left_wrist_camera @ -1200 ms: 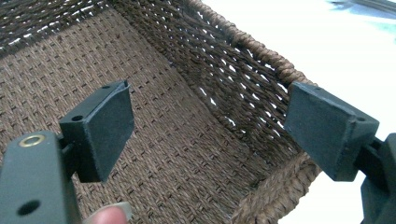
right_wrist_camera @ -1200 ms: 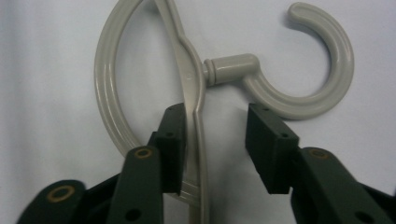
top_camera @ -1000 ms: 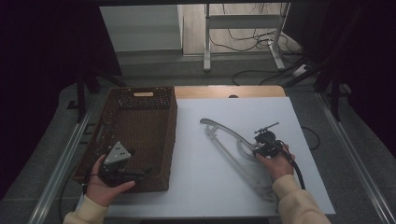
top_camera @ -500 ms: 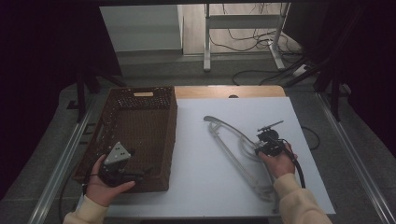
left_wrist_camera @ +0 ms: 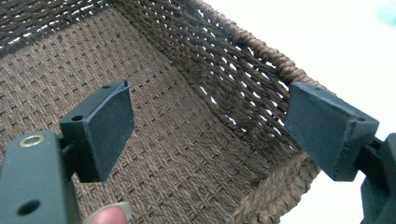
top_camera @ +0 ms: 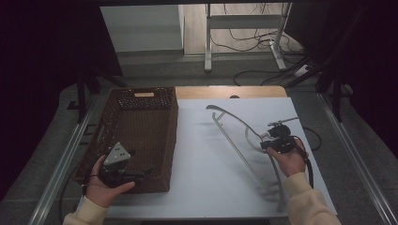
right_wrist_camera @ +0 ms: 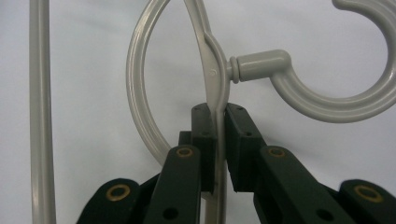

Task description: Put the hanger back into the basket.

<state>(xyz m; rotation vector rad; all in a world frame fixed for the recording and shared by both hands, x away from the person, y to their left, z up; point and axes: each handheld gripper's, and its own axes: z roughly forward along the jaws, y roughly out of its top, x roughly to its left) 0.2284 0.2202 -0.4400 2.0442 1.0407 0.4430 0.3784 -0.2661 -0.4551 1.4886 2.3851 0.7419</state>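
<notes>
right gripper view: pale grey plastic clothes hanger [right_wrist_camera: 212,74] against the white table top [right_wrist_camera: 93,46]. the right gripper [right_wrist_camera: 219,140] is clamped on the hanger's thin arm just below the neck, black jaws pressed to either side of the plastic. the hook curls off to the upper right, a round loop bulges to the left of the neck, and a straight grey bar runs up the far left edge.

high view: the hanger [top_camera: 234,136] is on the right half of the white table [top_camera: 202,187], tilted. its far shoulder tip points toward the back of the table, its near end lies close to the front edge by the right sleeve, and a soft shadow sits under it. whether the near end touches the surface cannot be told. the right gripper [top_camera: 268,143] holds it at the neck, with the right hand [top_camera: 288,159] behind and a black cable trailing off to the right.

the dark brown woven wicker basket [top_camera: 136,136], rectangular, sits on the left half of the table, well apart from the hanger. the left hand [top_camera: 105,187] holds the left gripper [top_camera: 141,174] at the basket's near wall, grey three-cornered plate on top.

left gripper view: left gripper [left_wrist_camera: 210,126] released, pads wide apart, hanging over the basket's woven floor and near corner [left_wrist_camera: 187,154], gripping nothing. a fingertip shows at the bottom edge.
</notes>
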